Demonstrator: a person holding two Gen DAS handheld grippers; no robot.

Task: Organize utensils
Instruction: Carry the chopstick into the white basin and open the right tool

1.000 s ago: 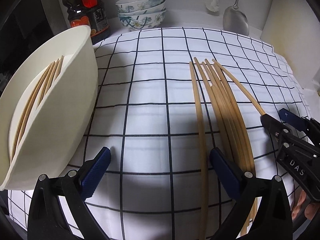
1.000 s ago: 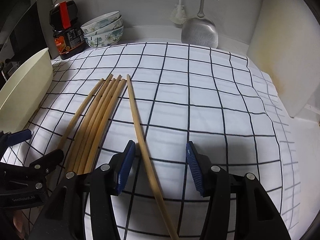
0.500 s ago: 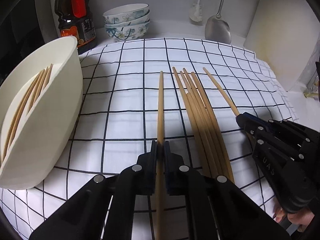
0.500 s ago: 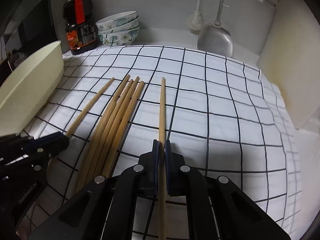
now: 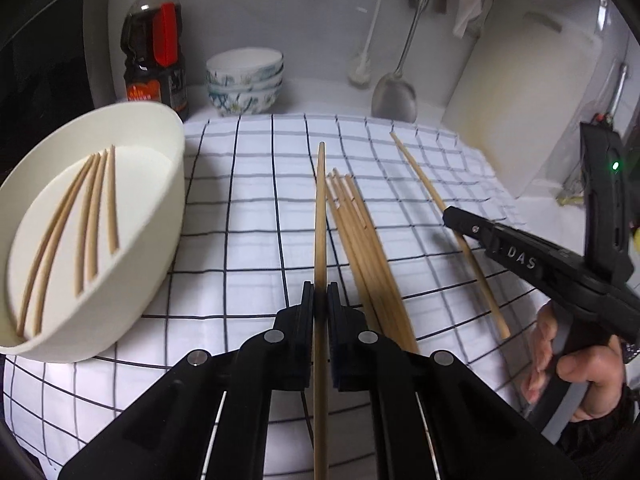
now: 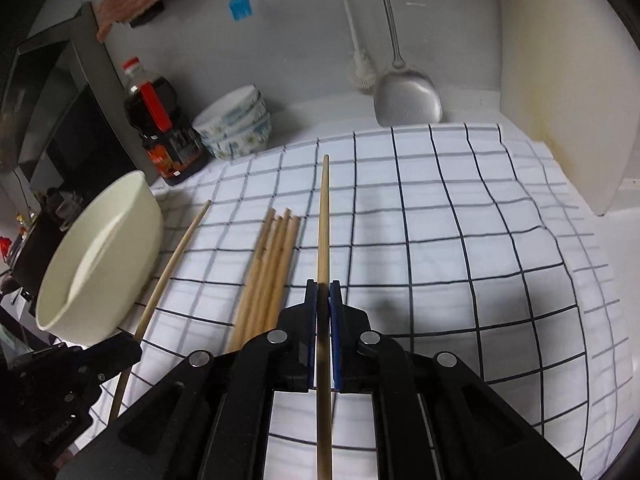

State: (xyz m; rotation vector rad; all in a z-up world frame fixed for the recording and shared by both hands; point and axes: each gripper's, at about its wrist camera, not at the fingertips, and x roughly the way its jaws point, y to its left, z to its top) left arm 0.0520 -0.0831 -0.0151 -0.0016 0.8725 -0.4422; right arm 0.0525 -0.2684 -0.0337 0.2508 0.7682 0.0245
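Two handheld grippers each clamp a single bamboo chopstick above a checked cloth (image 5: 248,208) on a kitchen counter. The left gripper (image 5: 321,304) has its jaws closed tight on the left chopstick (image 5: 320,208), which runs straight out ahead of the fingers, its tip clear of the cloth and pointing toward the back wall. The right gripper (image 6: 323,304) is likewise pinched shut on the right chopstick (image 6: 323,216), its long axis in line with the fingers. The same tool shows from the side in the left wrist view, with a hand (image 5: 576,364) wrapped around its grip. Between the two held sticks, a loose bundle of chopsticks (image 5: 360,240) lies on the cloth, parallel to them and pointing away from the cameras. The cream bowl (image 5: 160,240), apparently the collecting dish, sits at the left edge of the cloth and already holds several chopsticks (image 5: 92,216) lying lengthwise against its inner wall. It is just beside the left gripper and well apart from the right one, with the bundle between, so the left hand has the shorter trip and the right must carry over the pile. Each stick will likely need to swing left to line up with those in the bowl. A soy sauce bottle (image 5: 156,52) and stacked patterned bowls (image 5: 245,80) stand at the back.
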